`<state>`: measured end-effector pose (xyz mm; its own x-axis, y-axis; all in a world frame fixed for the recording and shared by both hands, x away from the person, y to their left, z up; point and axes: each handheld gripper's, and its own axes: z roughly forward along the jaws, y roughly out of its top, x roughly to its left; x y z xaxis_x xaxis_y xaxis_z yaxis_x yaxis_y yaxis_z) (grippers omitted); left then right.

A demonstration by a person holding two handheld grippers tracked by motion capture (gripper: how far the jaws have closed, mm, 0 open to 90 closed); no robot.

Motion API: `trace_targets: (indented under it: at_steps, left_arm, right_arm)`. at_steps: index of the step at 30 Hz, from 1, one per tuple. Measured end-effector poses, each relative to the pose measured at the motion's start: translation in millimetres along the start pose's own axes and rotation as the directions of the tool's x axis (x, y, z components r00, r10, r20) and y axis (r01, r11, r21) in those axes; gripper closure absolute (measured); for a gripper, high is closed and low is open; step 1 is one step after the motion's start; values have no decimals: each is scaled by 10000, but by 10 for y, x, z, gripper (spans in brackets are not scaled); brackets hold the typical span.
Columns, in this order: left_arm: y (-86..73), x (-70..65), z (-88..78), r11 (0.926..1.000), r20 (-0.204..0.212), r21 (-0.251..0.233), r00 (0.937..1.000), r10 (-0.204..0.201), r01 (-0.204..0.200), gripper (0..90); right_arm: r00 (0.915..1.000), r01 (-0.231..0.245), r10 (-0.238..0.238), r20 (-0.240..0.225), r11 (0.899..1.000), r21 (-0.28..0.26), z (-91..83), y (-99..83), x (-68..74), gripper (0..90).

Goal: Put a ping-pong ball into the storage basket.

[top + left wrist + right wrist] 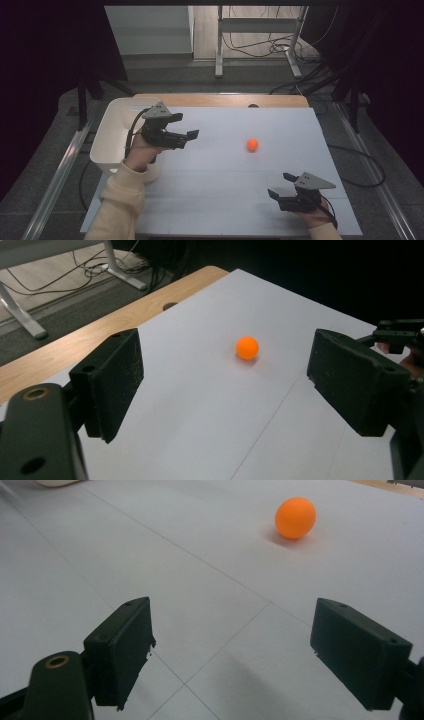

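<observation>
Two grippers face one orange ball (pixel 252 145), which lies alone on the white table sheet (pixel 225 180), touched by neither. The left gripper (pixel 187 136) sits well to the ball's left, just beside the white bin (pixel 112 135), held level in a hand (pixel 137 155) whose cream sleeve slants up from the near edge; its jaws point toward the ball and stand spread with nothing between them. In the left gripper view the ball (pixel 247 347) lies ahead, between the two pads. The right gripper (pixel 281 186) rests nearer the person than the ball and to its right, low over the sheet, jaws also spread and empty, aimed leftward. In the right gripper view the ball (pixel 295 518) lies far ahead.
</observation>
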<state>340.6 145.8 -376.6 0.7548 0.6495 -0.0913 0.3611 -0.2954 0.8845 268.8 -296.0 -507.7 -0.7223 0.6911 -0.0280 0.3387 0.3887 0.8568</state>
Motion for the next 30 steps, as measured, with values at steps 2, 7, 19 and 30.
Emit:
trace_targets:
  at_steps: [2,7,19,30]
  left_arm:
    - [5,-19,22,10000,86,30,10000,50,-50,159]
    - [8,-46,107,9997,203,172,9997,145,-148,159]
    - [-1,-153,297,9973,304,582,9986,428,-445,159]
    - [-2,-280,484,9926,641,956,9955,695,-755,159]
  right_arm:
    - [10000,-44,44,-17,10000,-5,2,-4,2,176]
    - [10000,-59,59,6,10000,23,-4,-8,12,176]
    - [9998,-154,153,-86,9999,-72,9,-5,-2,176]
    - [9998,-201,200,-79,9997,-146,-7,-7,-1,176]
